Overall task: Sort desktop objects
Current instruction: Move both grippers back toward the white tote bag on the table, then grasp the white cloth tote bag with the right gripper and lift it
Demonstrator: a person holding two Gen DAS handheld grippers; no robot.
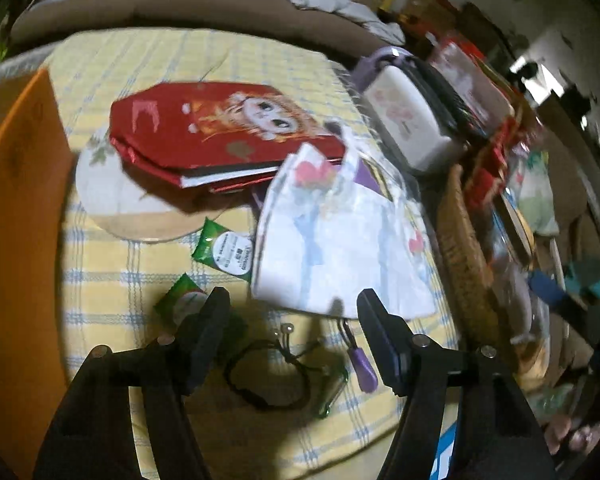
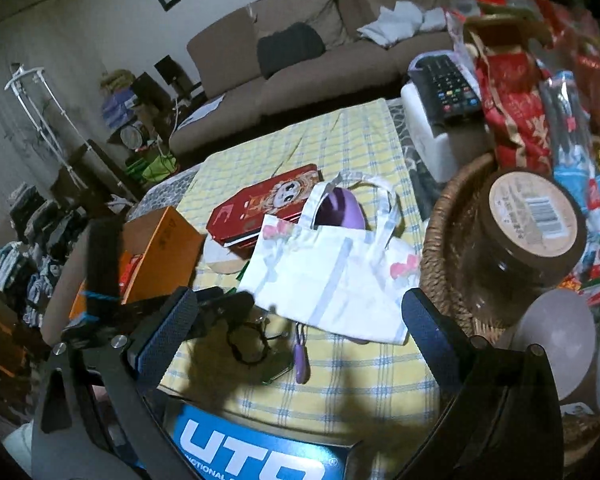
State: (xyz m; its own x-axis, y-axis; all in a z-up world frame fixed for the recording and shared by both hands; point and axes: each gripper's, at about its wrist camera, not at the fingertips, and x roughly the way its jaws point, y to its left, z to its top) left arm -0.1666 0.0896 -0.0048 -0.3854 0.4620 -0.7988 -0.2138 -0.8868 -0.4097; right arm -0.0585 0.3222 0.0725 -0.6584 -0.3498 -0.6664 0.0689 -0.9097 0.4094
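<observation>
On the yellow checked cloth (image 1: 112, 276) my left gripper (image 1: 292, 300) is open, with nothing pressed between its pads. Just under it lie a black cord bracelet (image 1: 268, 376) and a purple charm (image 1: 361, 368). A white printed tote bag (image 1: 339, 240) lies just beyond its tips, and a red cartoon tin (image 1: 220, 128) farther off. Two green sachets (image 1: 224, 248) lie left of the bag. My right gripper (image 2: 300, 312) is open above the bag (image 2: 331, 276) and bracelet (image 2: 248, 344). The left gripper's black fingers (image 2: 236, 304) show at its left.
An orange box (image 1: 16, 220) stands at the left. A wicker basket (image 2: 451, 216) with a brown-lidded jar (image 2: 535, 216) and red packets is at the right. A remote (image 2: 447, 84) rests on a white box. A blue box (image 2: 260, 452) lies at the near edge.
</observation>
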